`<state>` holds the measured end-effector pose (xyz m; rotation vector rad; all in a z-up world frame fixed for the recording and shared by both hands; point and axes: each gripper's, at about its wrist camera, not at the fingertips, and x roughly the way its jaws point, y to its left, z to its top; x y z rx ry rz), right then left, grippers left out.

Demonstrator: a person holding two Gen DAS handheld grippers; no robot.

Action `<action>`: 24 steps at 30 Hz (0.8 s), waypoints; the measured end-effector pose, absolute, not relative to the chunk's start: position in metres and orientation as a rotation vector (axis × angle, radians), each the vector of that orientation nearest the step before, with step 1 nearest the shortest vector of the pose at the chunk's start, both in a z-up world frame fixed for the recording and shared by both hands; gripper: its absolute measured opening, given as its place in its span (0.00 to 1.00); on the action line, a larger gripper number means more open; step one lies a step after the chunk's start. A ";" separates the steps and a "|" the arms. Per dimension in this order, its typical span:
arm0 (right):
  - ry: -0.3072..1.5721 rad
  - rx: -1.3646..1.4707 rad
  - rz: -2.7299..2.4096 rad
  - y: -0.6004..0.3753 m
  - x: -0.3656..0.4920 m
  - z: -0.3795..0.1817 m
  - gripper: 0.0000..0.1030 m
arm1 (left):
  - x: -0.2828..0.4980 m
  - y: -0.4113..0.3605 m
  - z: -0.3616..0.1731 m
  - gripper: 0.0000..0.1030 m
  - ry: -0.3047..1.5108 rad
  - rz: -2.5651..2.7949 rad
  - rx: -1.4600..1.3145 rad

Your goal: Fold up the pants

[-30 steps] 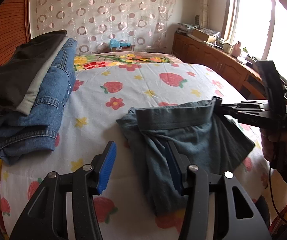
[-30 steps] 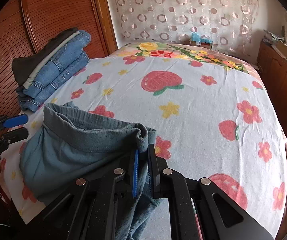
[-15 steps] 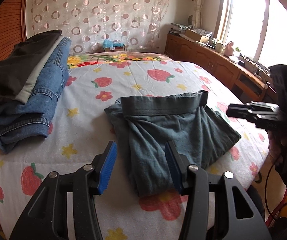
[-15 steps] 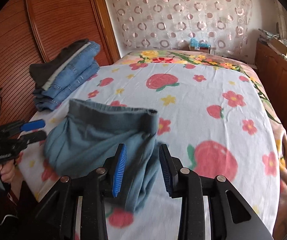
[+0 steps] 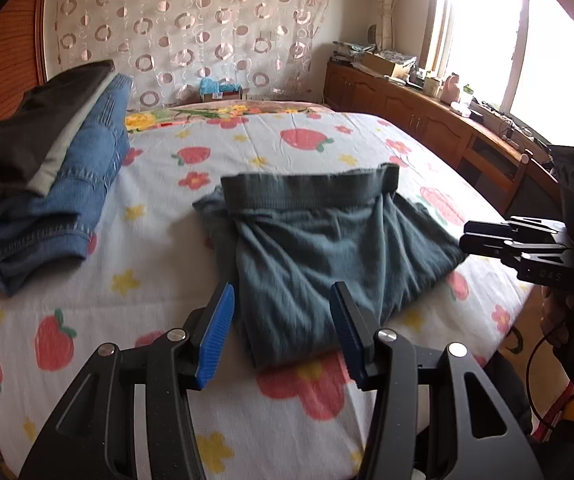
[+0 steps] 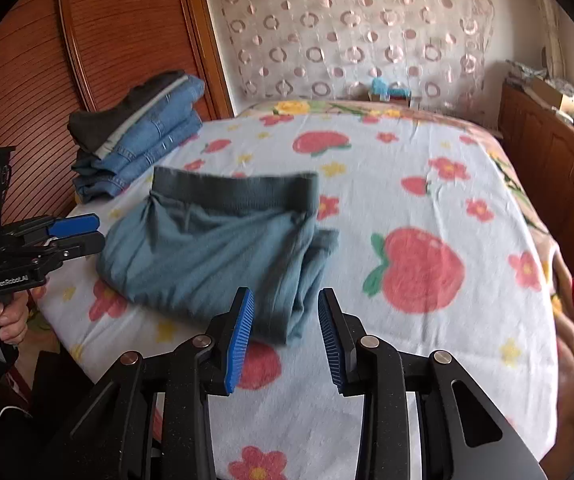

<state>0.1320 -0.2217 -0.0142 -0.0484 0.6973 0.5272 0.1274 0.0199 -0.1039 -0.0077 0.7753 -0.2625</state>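
strawberry-print bed [image 5: 247,148], folded grey-green pants [image 5: 327,248] lying rumpled, both hand-held grippers parted, holding nothing

grey-blue pants [image 5: 319,248] folded on bed

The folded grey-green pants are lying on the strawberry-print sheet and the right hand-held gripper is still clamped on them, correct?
Not quite. The grey-green pants do lie folded on the strawberry-print sheet, but the right hand-held gripper is open and holds nothing, as the right wrist view shows.
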 end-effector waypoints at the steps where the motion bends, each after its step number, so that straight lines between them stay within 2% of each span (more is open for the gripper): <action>1: 0.704 -0.045 0.531 -0.222 0.133 -0.017 0.34 | 0.126 0.021 -0.106 0.50 0.778 -0.260 -0.009; 4: 0.719 -0.049 0.533 -0.219 0.136 -0.022 0.34 | 0.123 0.027 -0.116 0.48 0.798 -0.252 -0.025; 7: 0.729 -0.041 0.543 -0.217 0.140 -0.024 0.34 | 0.124 0.033 -0.127 0.40 0.830 -0.245 -0.049; 11: 0.750 -0.032 0.550 -0.215 0.144 -0.027 0.34 | 0.122 0.031 -0.130 0.36 0.833 -0.268 -0.060; 14: 0.756 -0.030 0.560 -0.215 0.147 -0.028 0.23 | 0.123 0.028 -0.131 0.33 0.830 -0.279 -0.059; 16: 0.751 -0.029 0.569 -0.215 0.146 -0.027 0.16 | 0.125 0.028 -0.132 0.23 0.832 -0.287 -0.067; 19: 0.745 -0.035 0.574 -0.214 0.145 -0.028 0.12 | 0.127 0.027 -0.133 0.13 0.837 -0.281 -0.082; 24: 0.726 -0.043 0.556 -0.218 0.140 -0.026 0.08 | 0.121 0.035 -0.120 0.10 0.791 -0.270 -0.095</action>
